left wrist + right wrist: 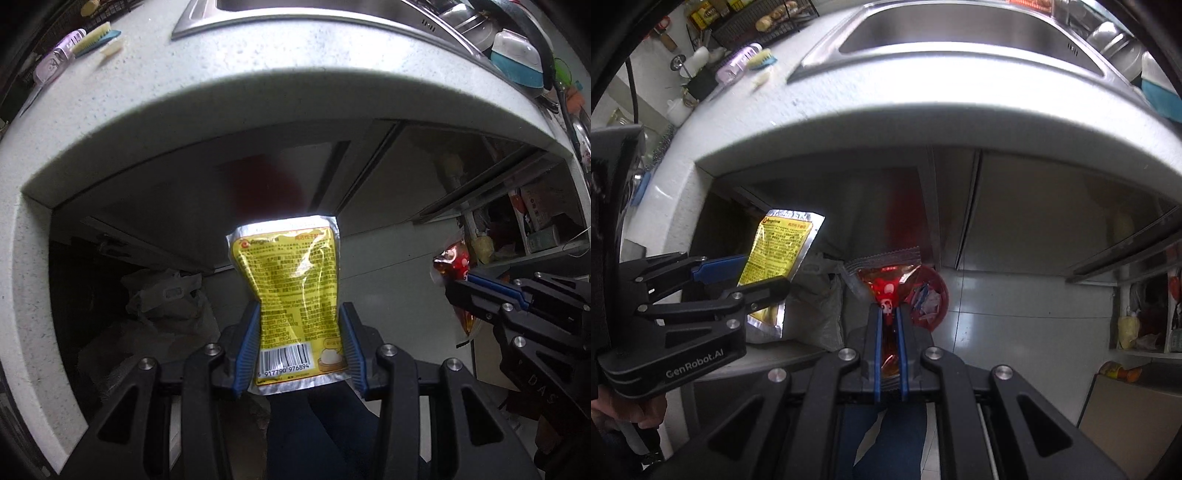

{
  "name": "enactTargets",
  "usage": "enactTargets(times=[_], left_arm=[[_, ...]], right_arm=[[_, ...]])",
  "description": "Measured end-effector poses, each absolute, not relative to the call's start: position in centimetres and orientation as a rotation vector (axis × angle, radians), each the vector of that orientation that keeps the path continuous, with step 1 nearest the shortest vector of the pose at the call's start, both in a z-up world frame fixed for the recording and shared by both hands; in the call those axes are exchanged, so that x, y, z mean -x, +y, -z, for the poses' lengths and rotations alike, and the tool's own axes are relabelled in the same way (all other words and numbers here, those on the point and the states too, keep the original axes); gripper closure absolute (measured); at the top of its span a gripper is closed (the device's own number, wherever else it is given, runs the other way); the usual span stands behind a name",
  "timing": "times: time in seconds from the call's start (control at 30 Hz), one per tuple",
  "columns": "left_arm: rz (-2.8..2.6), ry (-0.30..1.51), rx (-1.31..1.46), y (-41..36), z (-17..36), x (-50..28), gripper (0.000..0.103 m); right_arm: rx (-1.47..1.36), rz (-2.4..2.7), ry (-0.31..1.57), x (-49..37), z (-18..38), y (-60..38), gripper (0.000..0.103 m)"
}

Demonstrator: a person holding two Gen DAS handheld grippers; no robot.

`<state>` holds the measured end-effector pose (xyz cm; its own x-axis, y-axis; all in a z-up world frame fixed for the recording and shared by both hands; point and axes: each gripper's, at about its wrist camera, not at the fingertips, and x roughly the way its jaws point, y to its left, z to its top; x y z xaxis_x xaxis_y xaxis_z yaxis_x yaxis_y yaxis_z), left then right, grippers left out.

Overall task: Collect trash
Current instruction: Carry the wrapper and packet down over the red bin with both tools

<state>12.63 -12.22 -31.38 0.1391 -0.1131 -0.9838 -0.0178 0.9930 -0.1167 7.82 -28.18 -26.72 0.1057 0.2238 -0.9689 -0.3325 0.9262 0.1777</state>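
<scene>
The left gripper (300, 347) pinches a yellow foil packet (291, 291) across its lower half, the blue pads pressing both side edges so the foil waists in between them; in the left wrist view it fills the centre of the frame, below the white counter edge (258, 96). Its long axis runs up the frame, silver sealed end on top, barcode at the bottom by the fingers. The right gripper (889, 332) has its jaws pressed nearly together on a red transparent wrapper (886, 284), which sits low centre in the right wrist view and fans out above the fingertips, its crimped silver edge uppermost. Most of that wrapper's lower part is hidden between the pads. Behind it lies a red bin (932, 299) with scraps in it, partly covered by the wrapper. The pale bag (166, 295) in the dark at lower left of the left wrist view is hard to make out.
</scene>
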Motion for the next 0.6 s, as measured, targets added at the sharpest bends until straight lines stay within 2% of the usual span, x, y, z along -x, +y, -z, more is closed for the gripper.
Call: enactTargets(times=[0.37,0.6], left_arm=[[0.003,1.462,0.112,-12.2,41.3,-14.7,0.063],[0.037,1.453,0.056,-13.7,44.9,-16.1,0.062]], right_arm=[[0.042,-0.348,1.483,-10.1,36.5,-30.9,0.097],[0.023,-0.319,1.518,-10.6,39.8,-31.5,0.097]])
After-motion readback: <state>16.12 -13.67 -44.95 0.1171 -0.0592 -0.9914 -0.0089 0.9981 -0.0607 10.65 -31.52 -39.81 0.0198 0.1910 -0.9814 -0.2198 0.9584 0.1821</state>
